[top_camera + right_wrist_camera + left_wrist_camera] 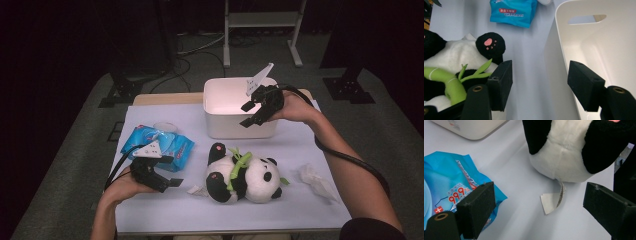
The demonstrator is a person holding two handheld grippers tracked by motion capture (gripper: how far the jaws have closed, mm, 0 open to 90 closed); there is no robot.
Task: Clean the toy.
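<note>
A black-and-white panda plush (245, 175) lies on its side at the table's middle, hugging a green bamboo stalk (239, 165). Its paper tag (551, 201) rests flat on the cloth. My left gripper (172, 182) lies low at the front left, pointing at the panda (564, 152), with its jaws open around nothing. My right gripper (247, 114) hovers over the front wall of the white box (240, 107). It is open and straddles the wall of the box (599, 50): one jaw outside, one inside. The box looks empty.
A blue pack of wet wipes (160, 142) lies at the left, just behind my left hand, with a clear round lid (165, 126) behind it. A crumpled tissue (315, 180) sits at the right front. The table's edge (230, 231) runs close to the panda.
</note>
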